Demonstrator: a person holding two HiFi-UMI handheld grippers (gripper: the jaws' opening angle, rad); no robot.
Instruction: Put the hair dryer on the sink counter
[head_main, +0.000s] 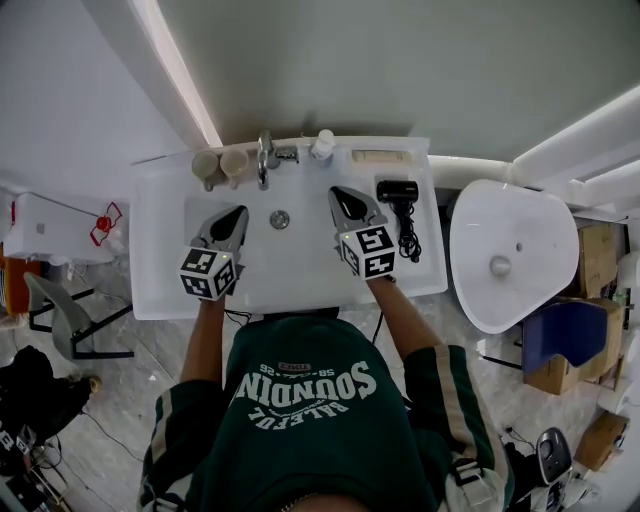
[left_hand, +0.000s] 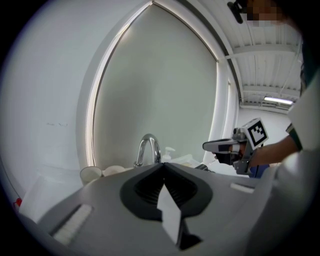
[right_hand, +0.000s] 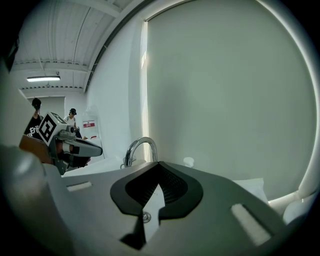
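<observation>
**A:** Where is the black plastic hair dryer (head_main: 398, 191)?

**B:** It lies on the white sink counter (head_main: 160, 250), just to the right of the right gripper (head_main: 340, 195) and about level with its tips, not touching it. Its coiled black cord (head_main: 409, 238) trails back alongside that gripper's body.

**A:** And the jaws?

**B:** Both pairs are pressed together with nothing between them. The left gripper (head_main: 238, 213) hovers over the basin, with the dryer well off to its right.

**A:** How would the dryer handle?

**B:** I'd judge it fairly light and rigid, with a smooth shell that may be a bit slippery. The handle looks like the best hold, since it seems narrow enough for the jaws. The barrel is wider and rounder. The loose cord could drag or snag.
</observation>
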